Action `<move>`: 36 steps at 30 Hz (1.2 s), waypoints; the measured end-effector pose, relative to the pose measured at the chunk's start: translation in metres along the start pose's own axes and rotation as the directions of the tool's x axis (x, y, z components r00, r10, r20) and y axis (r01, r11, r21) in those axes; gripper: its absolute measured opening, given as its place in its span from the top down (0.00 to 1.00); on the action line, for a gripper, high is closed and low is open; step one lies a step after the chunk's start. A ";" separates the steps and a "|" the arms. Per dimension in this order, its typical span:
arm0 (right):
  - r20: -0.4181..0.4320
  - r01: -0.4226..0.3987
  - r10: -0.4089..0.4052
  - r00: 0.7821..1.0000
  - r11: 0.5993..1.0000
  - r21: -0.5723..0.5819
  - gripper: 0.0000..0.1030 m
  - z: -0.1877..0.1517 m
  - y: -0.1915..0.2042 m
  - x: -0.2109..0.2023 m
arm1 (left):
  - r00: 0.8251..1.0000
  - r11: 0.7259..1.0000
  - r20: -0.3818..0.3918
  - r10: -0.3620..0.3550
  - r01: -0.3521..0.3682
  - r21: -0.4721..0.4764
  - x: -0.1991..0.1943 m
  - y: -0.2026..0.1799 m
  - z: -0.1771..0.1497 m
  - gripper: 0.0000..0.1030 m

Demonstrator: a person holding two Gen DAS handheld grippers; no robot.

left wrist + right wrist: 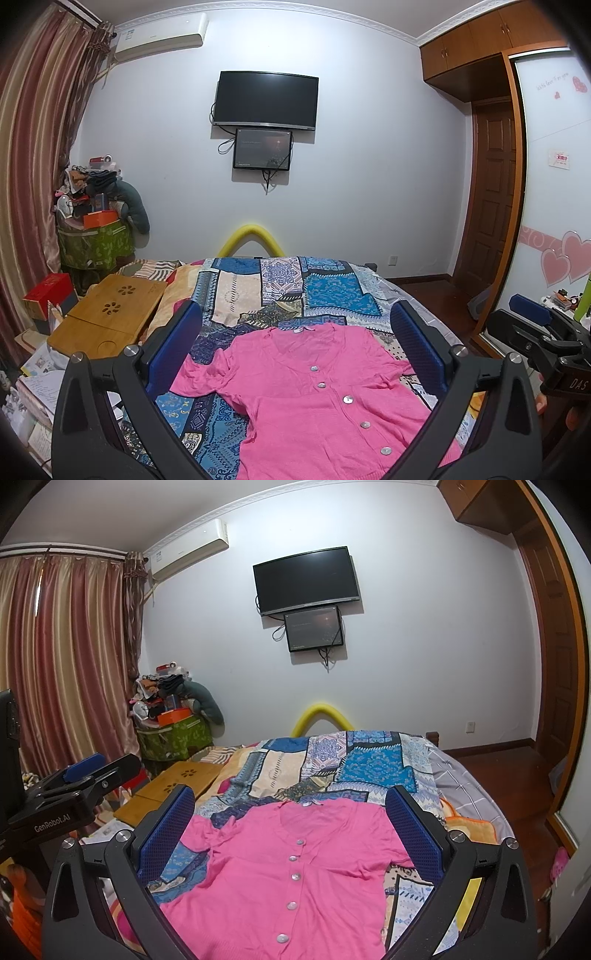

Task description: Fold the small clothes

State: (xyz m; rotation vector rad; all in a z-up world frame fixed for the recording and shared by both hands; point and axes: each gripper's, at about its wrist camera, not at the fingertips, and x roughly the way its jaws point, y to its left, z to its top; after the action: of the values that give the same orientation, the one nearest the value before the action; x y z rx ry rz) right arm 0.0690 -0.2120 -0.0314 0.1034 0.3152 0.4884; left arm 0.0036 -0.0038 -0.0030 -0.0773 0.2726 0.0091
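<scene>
The left gripper point(295, 343) is held level, its 2 blue-padded fingers point(173, 343) spread wide, gripping nothing; the right gripper point(290, 823) matches it. Both sit side by side, near each other.

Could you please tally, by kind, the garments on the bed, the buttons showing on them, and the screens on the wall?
Garments: 1, the pink cardigan
Buttons: 5, top button to lowest button
Screens: 2, the large TV and the small monitor
Total: 8
</scene>
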 end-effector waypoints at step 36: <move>-0.050 0.044 -0.044 0.998 0.999 -0.001 0.00 -0.010 -0.022 0.030 | 0.999 0.999 0.000 0.048 -0.048 -0.018 0.021 0.021 0.007 0.00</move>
State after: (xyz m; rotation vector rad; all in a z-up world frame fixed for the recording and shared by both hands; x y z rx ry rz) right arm 0.1004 -0.2171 -0.0525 0.0844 0.3656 0.4480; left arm 0.0259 0.0178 -0.0032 -0.0890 0.2739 0.0589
